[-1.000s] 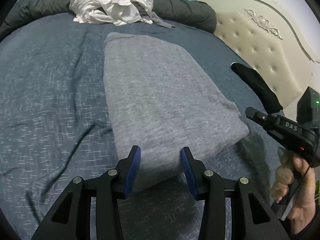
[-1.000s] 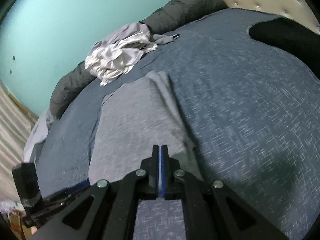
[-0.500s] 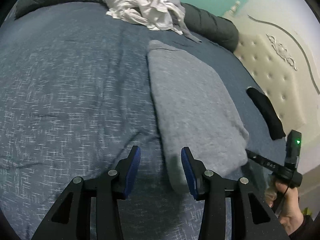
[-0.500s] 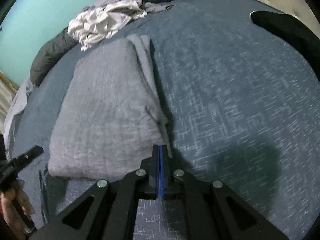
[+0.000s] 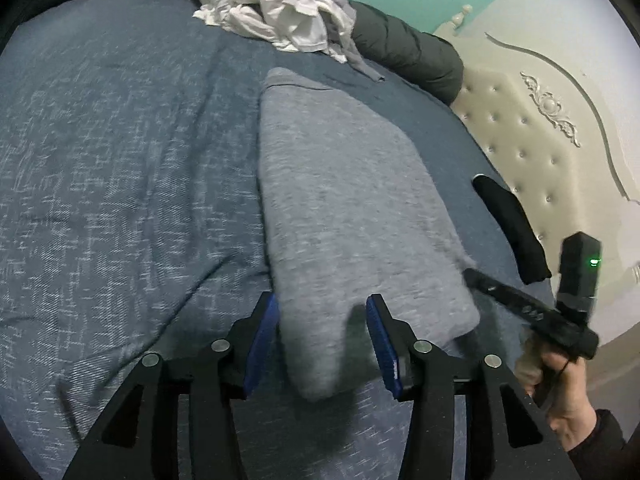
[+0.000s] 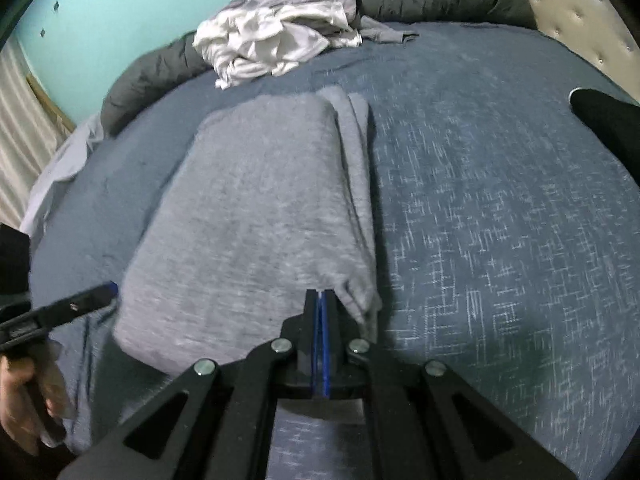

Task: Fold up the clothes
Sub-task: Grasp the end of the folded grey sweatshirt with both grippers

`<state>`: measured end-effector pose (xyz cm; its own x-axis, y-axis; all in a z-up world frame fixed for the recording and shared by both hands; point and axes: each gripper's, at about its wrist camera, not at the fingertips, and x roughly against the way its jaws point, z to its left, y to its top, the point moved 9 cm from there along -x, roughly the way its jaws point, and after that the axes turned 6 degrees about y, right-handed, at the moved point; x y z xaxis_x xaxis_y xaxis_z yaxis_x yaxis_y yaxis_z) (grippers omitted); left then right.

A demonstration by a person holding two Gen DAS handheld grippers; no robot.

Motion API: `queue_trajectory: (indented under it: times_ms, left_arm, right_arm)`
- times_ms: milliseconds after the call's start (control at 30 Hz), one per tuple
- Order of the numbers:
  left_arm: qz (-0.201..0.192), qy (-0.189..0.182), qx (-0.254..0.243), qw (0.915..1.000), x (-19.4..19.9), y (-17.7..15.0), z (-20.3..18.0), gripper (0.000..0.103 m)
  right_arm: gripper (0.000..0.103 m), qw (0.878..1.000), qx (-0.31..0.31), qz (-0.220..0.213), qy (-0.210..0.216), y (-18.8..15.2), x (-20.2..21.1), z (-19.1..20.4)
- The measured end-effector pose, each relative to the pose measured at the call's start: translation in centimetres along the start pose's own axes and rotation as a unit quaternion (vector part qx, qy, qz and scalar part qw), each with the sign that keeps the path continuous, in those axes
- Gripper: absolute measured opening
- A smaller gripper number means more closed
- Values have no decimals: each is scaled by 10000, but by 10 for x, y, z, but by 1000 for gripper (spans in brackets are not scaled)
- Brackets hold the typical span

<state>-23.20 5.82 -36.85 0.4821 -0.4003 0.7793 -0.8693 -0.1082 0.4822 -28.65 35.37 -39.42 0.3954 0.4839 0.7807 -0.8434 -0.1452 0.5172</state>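
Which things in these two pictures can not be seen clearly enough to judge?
- Right gripper: jaws shut at the near corner of the folded grey knit garment; whether cloth is pinched cannot be told, right wrist view.
- Black cloth item: cut off by the right edge, right wrist view.
- Heap of white and grey unfolded clothes: too crumpled to count, left wrist view.
- Garment's near end: blurred between the open left gripper.

Count of things on the bed

One folded grey garment (image 5: 352,216), one heap of white and grey clothes (image 5: 276,4) at upper centre, one black item (image 5: 508,228) at right, two grippers.
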Motion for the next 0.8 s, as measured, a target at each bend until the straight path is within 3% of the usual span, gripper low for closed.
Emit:
queue_trajectory:
  times_ms: [100,267,467,667,733,767,800]
  left_arm:
    - [48,175,-171,9997,-9,-4,-4,51]
    - [56,204,-59,9998,-14,-4,-1,51]
    - [75,174,25,9998,-16,-4,-1,51]
    - [70,102,117,9999,-7,-2,1,51]
    - [63,51,170,9998,-5,0,2,51]
    - [68,13,195,9998,-4,0,2,51]
    - [81,-36,217,9997,-3,0,1,51]
  right_arm:
    - [0,10000,19,91,36,-3,-5,-5]
    - [0,9980,555,-311,-3,34,9,18]
    - [0,9989,279,379,-56,27,-38,3]
    - [3,9998,-143,92,134,23,-9,2]
    - [8,9991,-299,134,258,20,1,2]
    - [24,9984,-403,201,351,17,2,2]
    - [49,9978,-465,249,406,15,0,2]
